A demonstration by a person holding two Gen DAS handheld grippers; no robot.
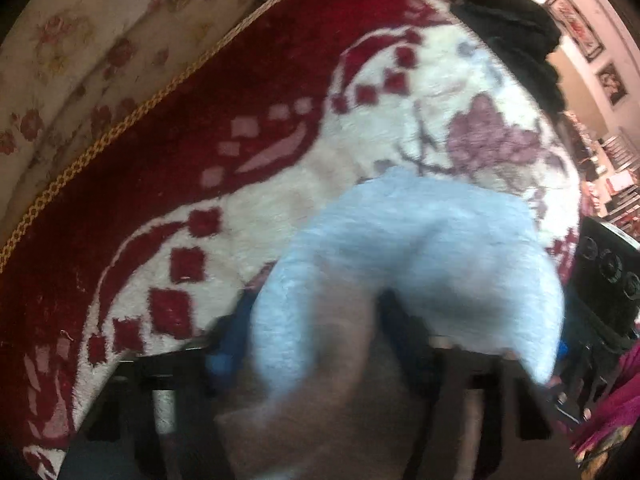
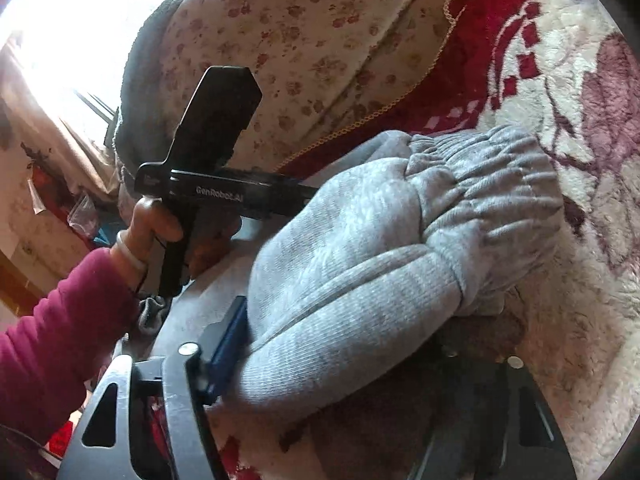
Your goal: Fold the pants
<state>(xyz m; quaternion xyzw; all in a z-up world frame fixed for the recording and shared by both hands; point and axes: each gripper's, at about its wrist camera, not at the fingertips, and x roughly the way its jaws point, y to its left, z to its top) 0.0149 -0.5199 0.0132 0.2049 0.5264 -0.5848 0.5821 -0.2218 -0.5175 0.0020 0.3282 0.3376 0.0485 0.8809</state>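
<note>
Grey sweatpants (image 2: 400,240) lie bunched on a plush blanket, their gathered elastic waistband (image 2: 480,168) toward the far side. My right gripper (image 2: 352,344) has the thick fold between its fingers, and the blue pad (image 2: 230,344) on the left presses into the cloth; the other finger is hidden under fabric. In the left wrist view, which is blurred, the pants (image 1: 420,240) fill the space between the fingers of my left gripper (image 1: 316,332), with blue pads against the cloth on both sides. The left gripper's black body (image 2: 208,184) is held by a hand in a red sleeve (image 2: 60,320).
The red and cream blanket (image 1: 200,168) with gold cord edging covers the surface. A floral cushion (image 2: 300,40) stands behind it. A black garment (image 1: 512,28) lies at the blanket's far end. A black box with round knobs (image 1: 608,268) stands at the right edge.
</note>
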